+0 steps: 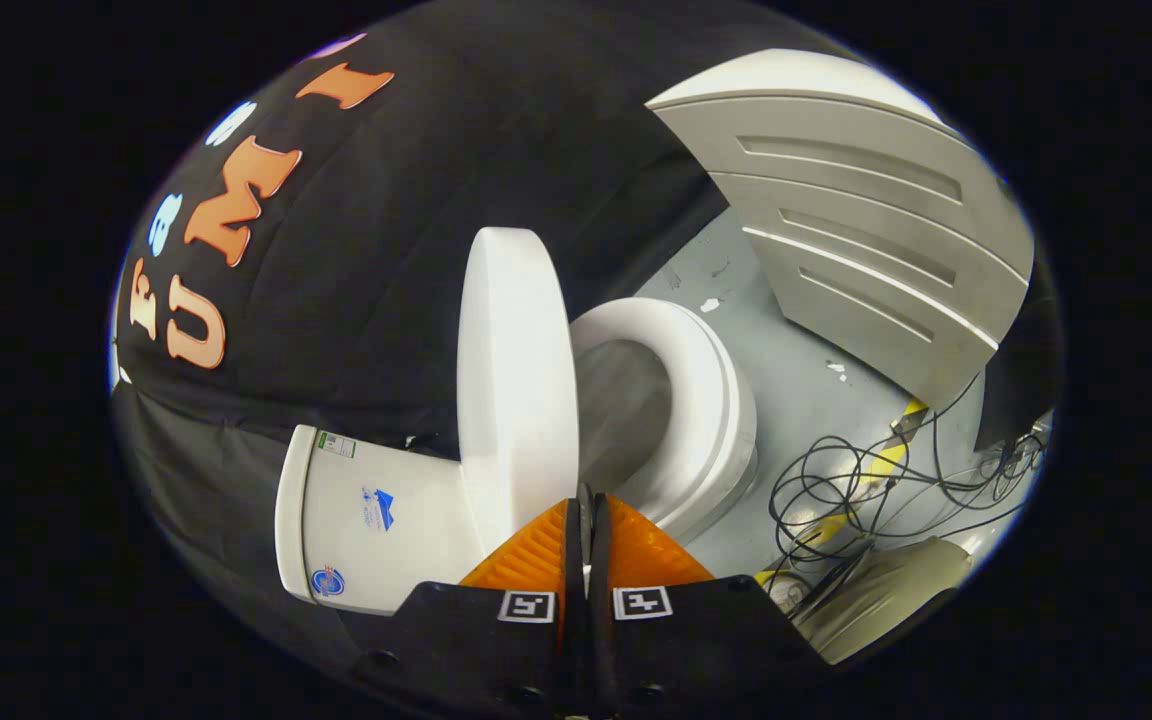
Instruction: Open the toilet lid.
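A white toilet stands against the black cloth wall, with its tank (356,520) just ahead of my fingers on one side. The lid (516,380) is raised well off the seat (706,400) and stands nearly square to it, so the bowl (626,410) shows between them. My gripper (586,495) is shut, its fingertips pressed together with nothing between them. The tips sit right at the lid's near edge, where the lid meets the seat; I cannot tell whether they touch it.
A grey panel with raised ridges (866,220) stands beyond the seat on the grey floor (796,380). Tangled black cables (866,480) and yellow-black tape (886,460) lie on the floor beside the toilet. A pale rounded object (886,590) sits close to my fingers.
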{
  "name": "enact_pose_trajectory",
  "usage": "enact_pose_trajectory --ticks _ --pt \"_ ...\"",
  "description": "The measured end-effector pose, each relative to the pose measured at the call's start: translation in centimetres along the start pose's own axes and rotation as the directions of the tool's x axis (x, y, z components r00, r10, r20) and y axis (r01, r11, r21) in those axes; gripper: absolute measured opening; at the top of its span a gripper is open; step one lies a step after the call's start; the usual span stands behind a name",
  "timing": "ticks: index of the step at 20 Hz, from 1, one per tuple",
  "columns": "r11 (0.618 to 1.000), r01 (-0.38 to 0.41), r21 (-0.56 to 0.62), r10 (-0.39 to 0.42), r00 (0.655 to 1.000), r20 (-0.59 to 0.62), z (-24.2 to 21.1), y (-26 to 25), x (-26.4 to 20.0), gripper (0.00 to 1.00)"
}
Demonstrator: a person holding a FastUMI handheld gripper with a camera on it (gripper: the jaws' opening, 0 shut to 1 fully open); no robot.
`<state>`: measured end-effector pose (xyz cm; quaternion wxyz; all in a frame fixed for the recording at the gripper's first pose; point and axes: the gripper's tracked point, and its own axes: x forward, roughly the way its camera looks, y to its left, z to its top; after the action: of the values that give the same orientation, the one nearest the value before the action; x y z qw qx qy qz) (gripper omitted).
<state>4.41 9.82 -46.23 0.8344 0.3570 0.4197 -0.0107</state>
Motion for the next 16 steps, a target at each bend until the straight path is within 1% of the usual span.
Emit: enact_pose_trajectory --ticks 4,9,16 --pt "0.998 0.015 -0.054 -0.015 1.000 0.012 -0.2 2.9 -1.4 0.08" --pt "0.987 0.058 -0.149 -0.053 0.998 0.039 -0.4 5.1 -2.4 0.08" --pt "0.976 0.068 -0.209 -0.055 0.996 0.067 -1.1 8.8 -3.9 0.08"
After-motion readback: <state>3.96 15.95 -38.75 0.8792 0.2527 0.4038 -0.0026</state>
